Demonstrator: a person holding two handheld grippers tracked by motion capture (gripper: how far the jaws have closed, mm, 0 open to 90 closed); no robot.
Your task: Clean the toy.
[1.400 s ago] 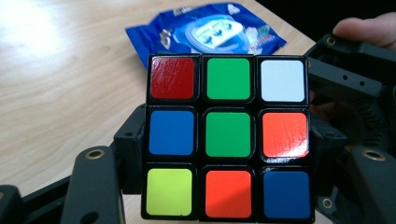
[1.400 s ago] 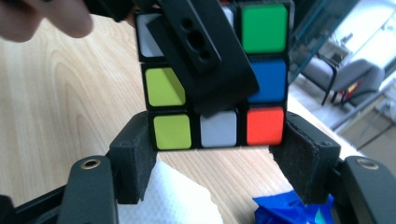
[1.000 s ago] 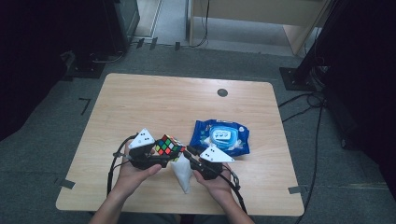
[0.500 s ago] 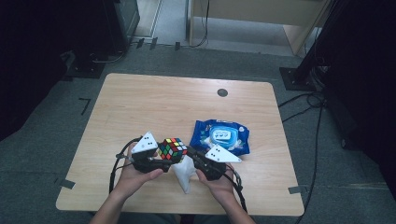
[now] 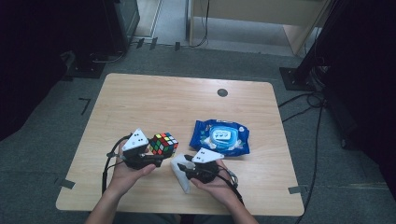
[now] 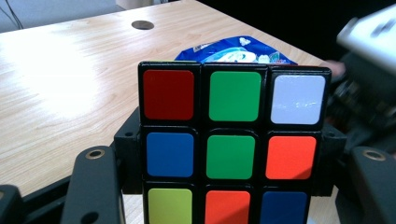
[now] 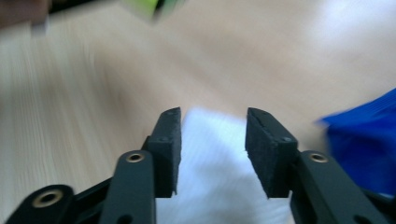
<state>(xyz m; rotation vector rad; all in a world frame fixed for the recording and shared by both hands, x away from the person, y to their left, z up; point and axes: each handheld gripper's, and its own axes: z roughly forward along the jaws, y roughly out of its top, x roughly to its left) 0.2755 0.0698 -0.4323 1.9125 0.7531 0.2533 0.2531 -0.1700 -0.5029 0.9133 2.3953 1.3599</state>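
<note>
On the wooden tabletop [image 5: 154,100], the left gripper [image 5: 148,158] sits at about 7 o'clock from the tabletop's middle, its jaws clamped on a scrambled puzzle cube [image 5: 163,143], which is held just above the wood. In the left gripper view the cube [image 6: 232,150] stands upright between the two black jaws, one pressing each side; its facing side shows red, green and white along the top row, blue, green and orange across the middle, and yellow-green, orange and blue at the bottom. The right gripper [image 5: 183,168] lies at about 6 o'clock, just beside the left one, over a white wipe [image 5: 181,177] that rests flat on the wood near the front edge. Its jaws have just been opening; in the right gripper view [image 7: 212,140] they stand apart with the wipe [image 7: 212,158] showing in the gap below them, the pads not pressing on it. A blue pack of wet wipes [image 5: 220,136] lies at about 4 o'clock from the middle, at 1 o'clock from the right gripper. A small dark round disc [image 5: 222,92] sits in the tabletop at about 1 o'clock, near the far edge.
</note>
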